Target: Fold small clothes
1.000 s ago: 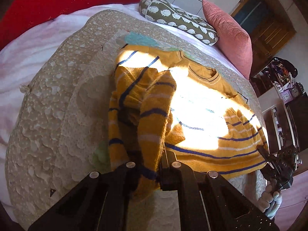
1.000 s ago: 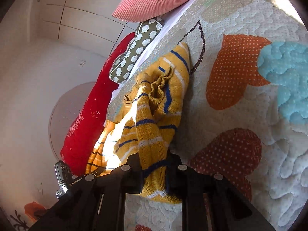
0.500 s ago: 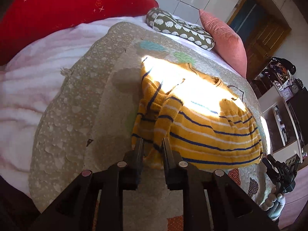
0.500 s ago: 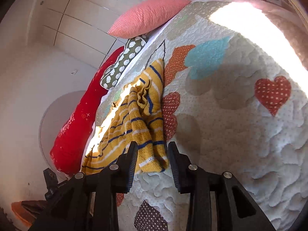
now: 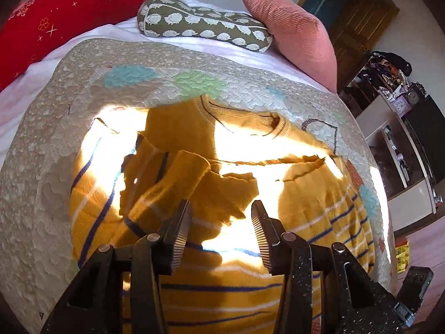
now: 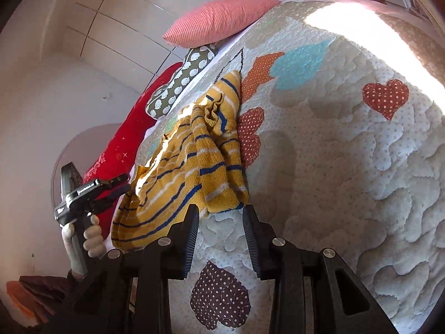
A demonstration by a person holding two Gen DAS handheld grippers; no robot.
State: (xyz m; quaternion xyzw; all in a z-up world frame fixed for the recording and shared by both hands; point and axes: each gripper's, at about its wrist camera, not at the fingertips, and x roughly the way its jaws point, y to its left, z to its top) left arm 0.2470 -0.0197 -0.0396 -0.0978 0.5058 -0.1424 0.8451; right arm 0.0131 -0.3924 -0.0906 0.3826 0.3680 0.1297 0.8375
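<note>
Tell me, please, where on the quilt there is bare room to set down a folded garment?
Free: quilt right of the striped sweater, around the red heart patch. Narrower: the strip between the sweater's collar and the pillows. The sweater crowds the middle.

Bed, heart-patch quilt (image 5: 39,183); on it yellow striped sweater (image 5: 319,214), 3 pillows (image 5: 292,27) at head.

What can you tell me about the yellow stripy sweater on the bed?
The sweater is a small knitted pullover, mustard yellow with dark blue and white stripes and a ribbed round neck. It lies flat on the quilt, part sunlit, part shadowed. Both sleeves are folded in over its front, their ribbed cuffs near the middle. The left tool hangs above it, fingers apart; the right tool sits just past one edge, fingers apart. Neither grips it.
</note>
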